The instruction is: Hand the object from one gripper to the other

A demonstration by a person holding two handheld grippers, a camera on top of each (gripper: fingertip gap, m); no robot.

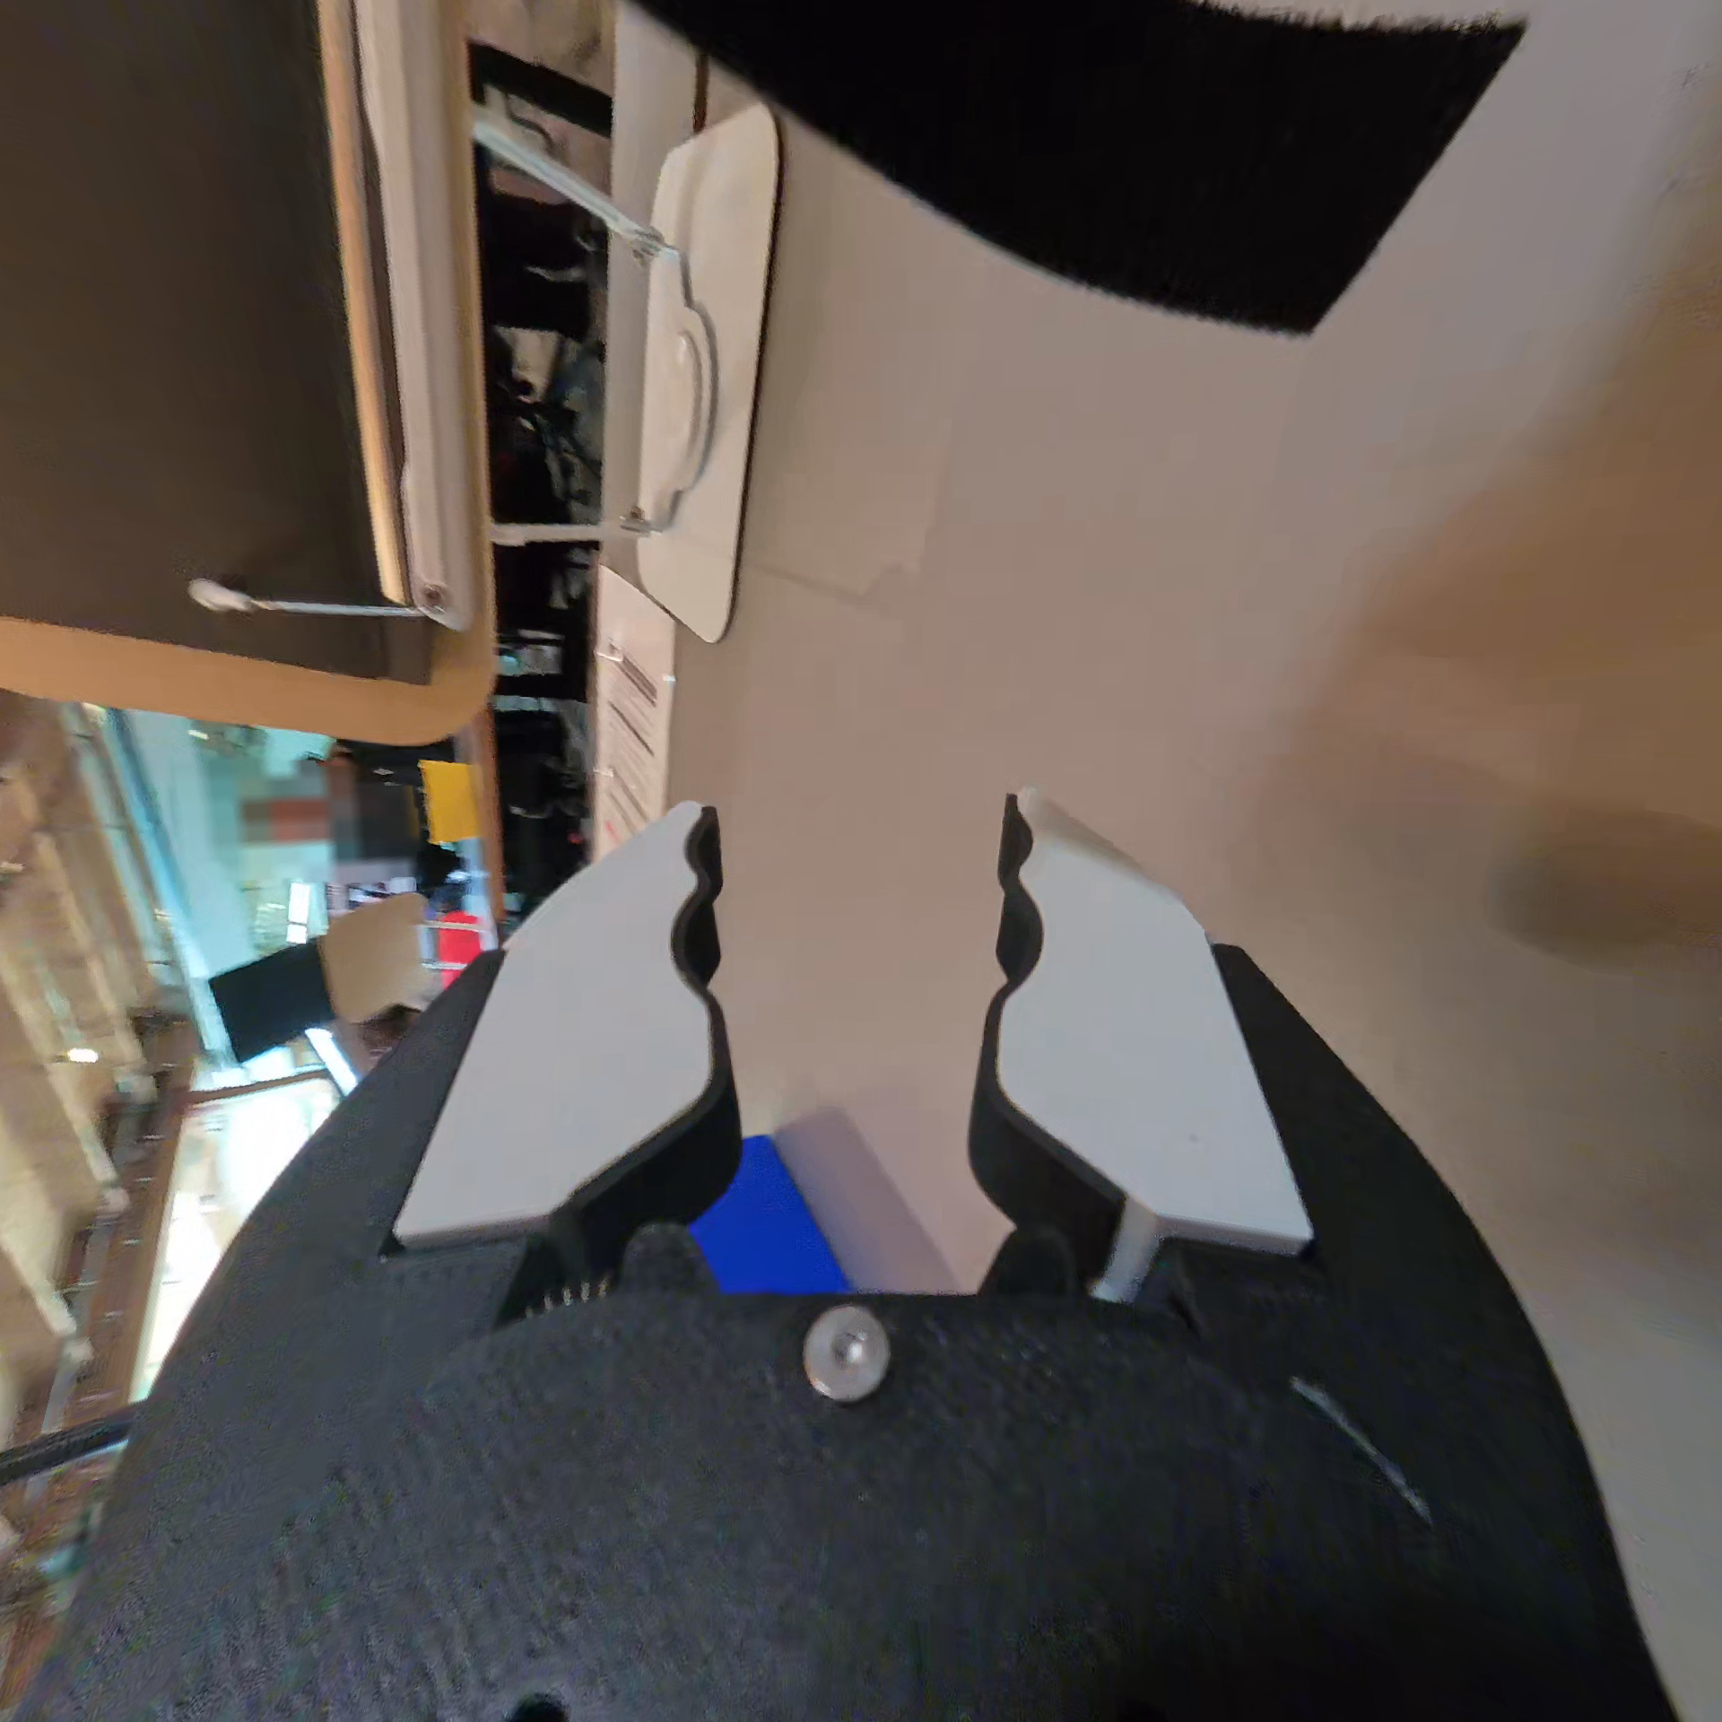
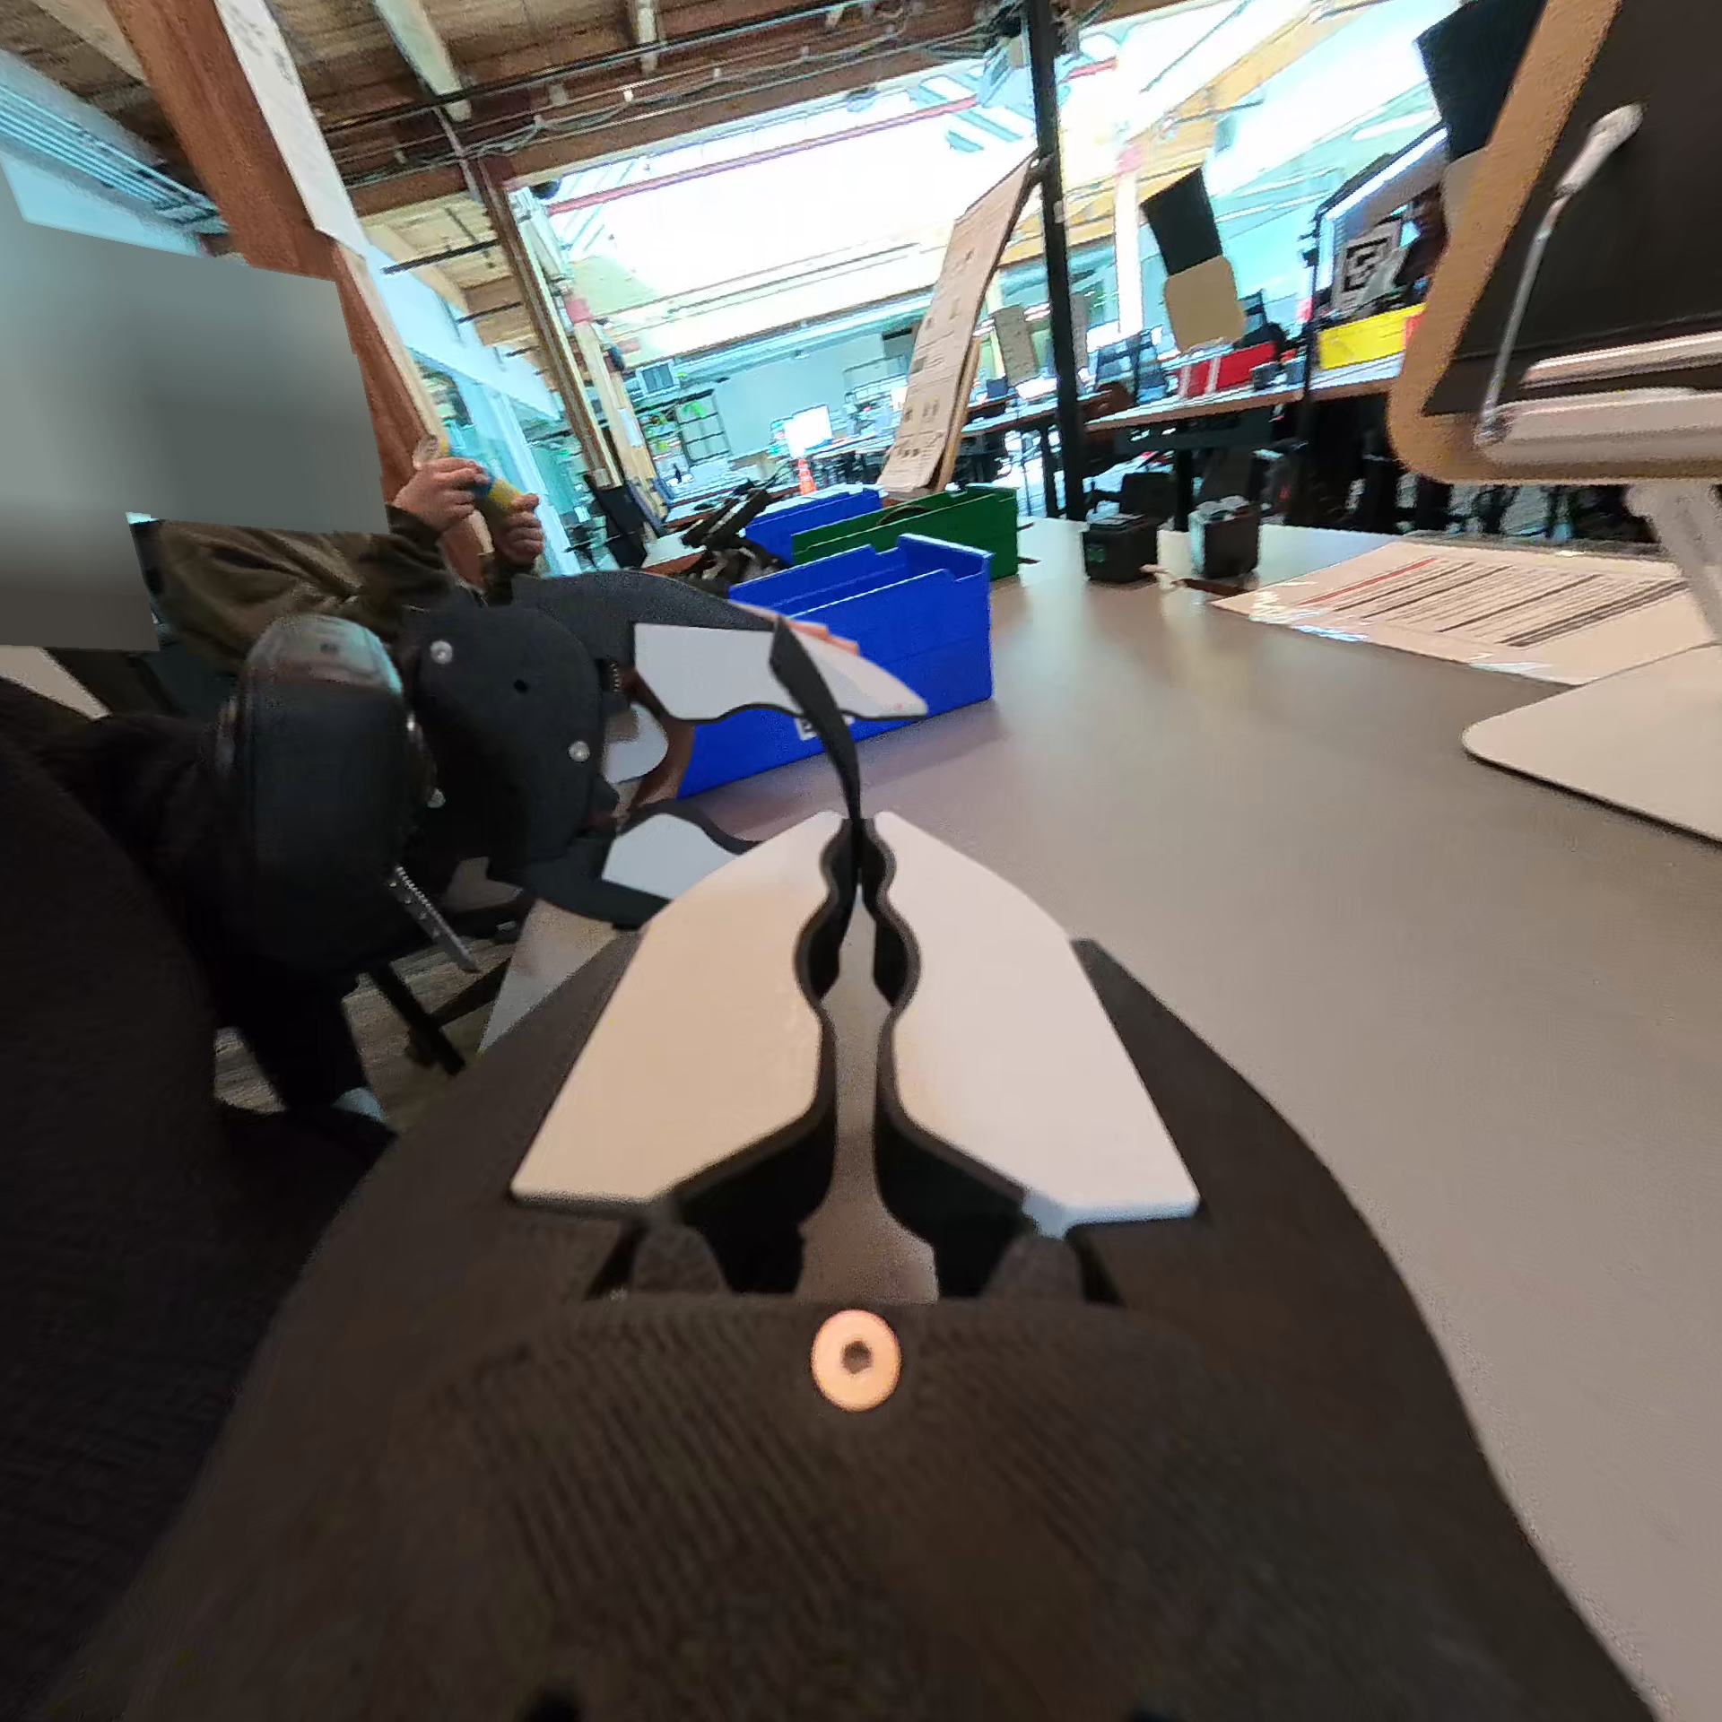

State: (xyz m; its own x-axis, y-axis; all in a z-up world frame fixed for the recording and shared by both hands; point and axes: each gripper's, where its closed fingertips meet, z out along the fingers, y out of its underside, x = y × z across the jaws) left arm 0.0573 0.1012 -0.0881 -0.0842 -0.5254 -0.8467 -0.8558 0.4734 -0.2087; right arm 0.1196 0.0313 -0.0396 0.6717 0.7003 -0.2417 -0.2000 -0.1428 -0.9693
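Left wrist view: left gripper (image 1: 859,820) stands open, jaws well apart, nothing between them. Camera is rolled sideways; the table (image 1: 1072,652) runs up the right half of the frame. A black strap (image 1: 1118,149) crosses the top of the frame, blurred, apart from the fingers. Monitor foot (image 1: 708,373) sits upper centre. A blue patch shows low between the fingers, probably the bin.

Right wrist view: right gripper (image 2: 862,825) is closed, fingertips pinching the lower end of the black strap (image 2: 825,717), which rises to the frame's centre. The left gripper (image 2: 745,745) is at centre left, jaws spread; the strap's upper end seems to lie against its upper finger, contact uncertain. Blue bin (image 2: 895,606) behind, on the table (image 2: 1211,885).

Risks (judgement):
- Strap is limp; it may bend away as the left jaws close, so they close on air.
- Right grip is at the tips only; a sideways tug could pull the strap out.
- Releasing the right before the left has hold would drop it.
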